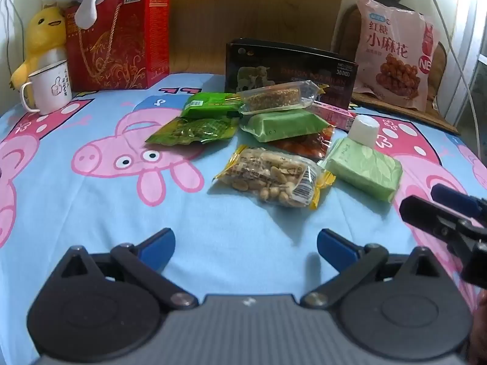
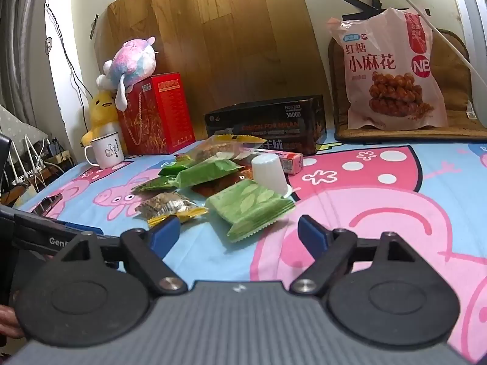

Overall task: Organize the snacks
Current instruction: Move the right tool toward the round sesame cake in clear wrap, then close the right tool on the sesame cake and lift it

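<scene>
Landmark: a black box [image 1: 289, 70] stands at the back of a table spread with a blue cartoon-pig cloth [image 1: 91, 206], against a wood panel.

Snack pile: small packets lie heaped just in front of the black box, overlapping one another.

Peanut packet [image 1: 271, 179]: clear wrap with yellow ends, the pile's nearest piece on the side away from the black box.

Pale green leaf-print packet [image 1: 363, 168]: right of the peanuts, in front of the black box's right end, touching a small white cup [image 1: 363, 129] that stands bottom up (clearest from the right wrist camera).

Green packets: a plain green bar [image 1: 283, 124] lies mid-pile under a clear-wrapped grain bar [image 1: 274, 97], and two darker green packets [image 1: 194, 127] lie towards the black box's left end.

Big pink snack bag [image 1: 395, 57]: upright, right of the black box, on a brown mat.

Left of the black box: a red gift box [image 1: 118, 39] with plush toys, and a white mug [image 1: 50, 86] beside it.

Left gripper [image 1: 246, 248]: blue-tipped jaws spread wide with nothing between them, above bare cloth short of the peanut packet.

Right gripper [image 2: 239, 237]: jaws also apart and holding nothing, with the leaf-print packet just beyond the tips (no contact seen).
</scene>
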Tool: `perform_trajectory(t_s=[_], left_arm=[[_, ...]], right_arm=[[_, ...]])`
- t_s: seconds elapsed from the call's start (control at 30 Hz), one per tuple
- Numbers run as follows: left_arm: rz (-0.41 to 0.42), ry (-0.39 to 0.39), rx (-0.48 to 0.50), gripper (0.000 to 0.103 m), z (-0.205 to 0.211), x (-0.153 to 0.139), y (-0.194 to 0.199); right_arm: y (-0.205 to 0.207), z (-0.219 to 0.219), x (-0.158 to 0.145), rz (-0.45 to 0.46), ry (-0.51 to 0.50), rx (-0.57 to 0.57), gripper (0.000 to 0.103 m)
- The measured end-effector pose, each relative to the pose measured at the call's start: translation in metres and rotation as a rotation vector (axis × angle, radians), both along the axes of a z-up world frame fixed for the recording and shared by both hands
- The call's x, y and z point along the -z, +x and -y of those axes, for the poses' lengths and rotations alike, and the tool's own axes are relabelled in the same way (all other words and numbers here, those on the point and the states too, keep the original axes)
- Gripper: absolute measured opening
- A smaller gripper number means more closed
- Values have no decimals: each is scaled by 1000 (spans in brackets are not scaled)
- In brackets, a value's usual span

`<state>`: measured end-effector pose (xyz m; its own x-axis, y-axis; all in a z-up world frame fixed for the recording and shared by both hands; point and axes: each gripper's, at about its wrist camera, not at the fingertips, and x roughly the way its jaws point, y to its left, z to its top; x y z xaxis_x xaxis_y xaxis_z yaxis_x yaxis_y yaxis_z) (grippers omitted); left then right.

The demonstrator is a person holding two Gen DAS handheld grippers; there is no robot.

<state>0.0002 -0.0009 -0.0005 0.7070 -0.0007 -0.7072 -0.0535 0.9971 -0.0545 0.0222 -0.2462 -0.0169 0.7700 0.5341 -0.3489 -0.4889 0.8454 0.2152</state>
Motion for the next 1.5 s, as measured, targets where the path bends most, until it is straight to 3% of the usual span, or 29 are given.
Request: perform_trajectory(t_s=[0.13, 0.27, 0.37, 0.43, 0.5, 0.6, 0.8, 0.97, 1.1, 1.2, 1.27, 1.33, 1.43, 1.5], left_arm=[[27, 89, 46, 103, 14, 4, -6], [69, 66, 96, 103, 5, 5, -13], [91, 11, 126, 103, -13, 3, -18], [105, -46, 107, 103, -33, -1, -18], [135, -59, 47, 103, -52, -3, -17], [188, -109, -35, 101, -80, -8, -14], [263, -167, -67, 94, -100, -12, 1], [305, -229, -37, 90, -108, -8, -3], [317, -279, -27, 90, -112, -5, -7], [326, -311, -14, 90, -115, -4, -8], [331, -326, -10, 90, -116, -4, -8], [334, -340, -9, 89, -118, -3, -9], [336, -359, -12, 88, -120, -3, -8], [334, -362, -13, 85, -121, -3, -8]], right_arm=[[-1, -2, 0, -6, 0, -3, 83], [1, -4, 1, -20, -13, -10, 72], [3, -7, 3, -38, -25, -17, 56], [8, -7, 3, -54, -24, -35, 43], [13, -11, 1, -63, -28, -64, 39], [20, -23, -8, -56, -28, -97, 39], [63, -43, -50, -65, 63, -130, 41], [100, -68, -63, -146, 50, -108, 41], [130, -81, -50, -261, -12, -77, 42], [149, -86, -35, -373, 7, -79, 42], [148, -89, -34, -351, 6, -81, 37], [142, -87, -31, -338, 39, -101, 11], [125, -90, -35, -270, 6, -135, 2], [112, -94, -40, -233, -15, -173, 2]])
